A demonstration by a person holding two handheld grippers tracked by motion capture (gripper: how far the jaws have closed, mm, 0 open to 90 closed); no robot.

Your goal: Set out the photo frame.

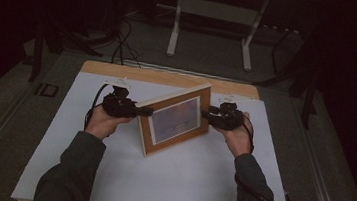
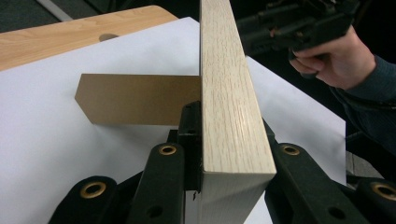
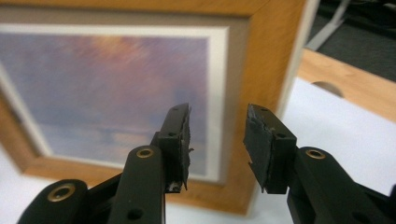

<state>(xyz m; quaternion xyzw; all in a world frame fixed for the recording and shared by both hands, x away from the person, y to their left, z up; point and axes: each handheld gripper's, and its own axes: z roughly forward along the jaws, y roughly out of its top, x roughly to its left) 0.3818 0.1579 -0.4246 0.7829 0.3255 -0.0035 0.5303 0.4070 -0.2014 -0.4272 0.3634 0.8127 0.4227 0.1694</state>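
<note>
High view: left tool clamped on upright picture frame, right tool open alongside.

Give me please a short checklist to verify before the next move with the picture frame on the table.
1. Left gripper grips the picture frame edge: ok, jaws on both sides of the wood.
2. Right gripper grips the frame: not ok, jaws open, nothing between them.
3. Frame upright on the white sheet: ok, it stands on its lower edge, slightly tilted.
4. Back stand folded out: ok, the brown flap sticks out behind.
5. Stand foot rests on the sheet: cannot tell.
</note>
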